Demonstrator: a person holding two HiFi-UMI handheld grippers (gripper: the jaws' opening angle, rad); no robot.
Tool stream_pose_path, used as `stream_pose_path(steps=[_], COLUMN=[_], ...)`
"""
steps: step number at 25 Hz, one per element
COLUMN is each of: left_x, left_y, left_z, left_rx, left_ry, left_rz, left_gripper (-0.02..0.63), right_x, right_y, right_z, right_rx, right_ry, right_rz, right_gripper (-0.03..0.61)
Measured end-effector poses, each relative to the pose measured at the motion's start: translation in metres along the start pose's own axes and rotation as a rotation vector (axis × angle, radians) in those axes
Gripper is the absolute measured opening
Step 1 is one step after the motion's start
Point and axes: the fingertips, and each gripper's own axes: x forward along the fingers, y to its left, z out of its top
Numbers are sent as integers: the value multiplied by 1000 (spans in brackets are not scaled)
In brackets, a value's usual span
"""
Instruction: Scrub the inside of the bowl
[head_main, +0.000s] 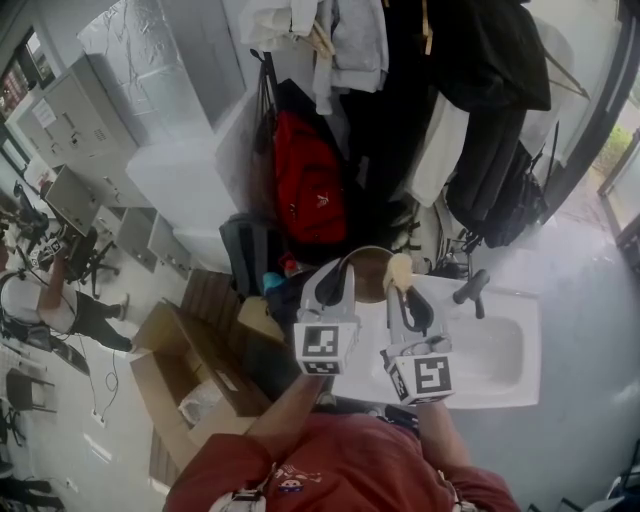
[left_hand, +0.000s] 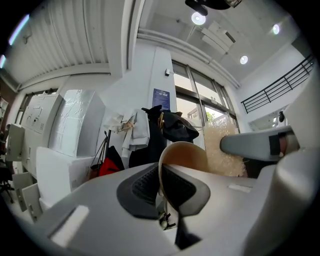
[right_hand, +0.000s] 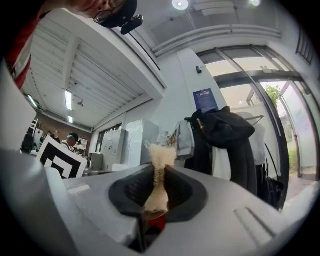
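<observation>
Pinching the bowl rim with the left gripper, jaws closed on it; squeezing a sponge in the right gripper. Holding both at centre of head view, sponge just beside bowl, by the sink's upper left edge.
</observation>
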Motion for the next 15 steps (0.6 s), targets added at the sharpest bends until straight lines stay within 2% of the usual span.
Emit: stream_pose_path(steps=[4, 9, 15], left_x=[-2, -8, -13], left_y=[-8, -15, -19], left_z=[8, 12, 15], left_rx=[12, 26, 31], left_ry=[-19, -33, -38], left_rz=[-9, -16, -34], left_gripper=[21, 25, 29], right_x=[5, 10, 19], right_y=[5, 1, 9], right_z=[-11, -23, -37], right_rx=[12, 43, -5], right_ry=[46, 104, 185], right_rz=[23, 0, 20], right_gripper=[51, 51, 51])
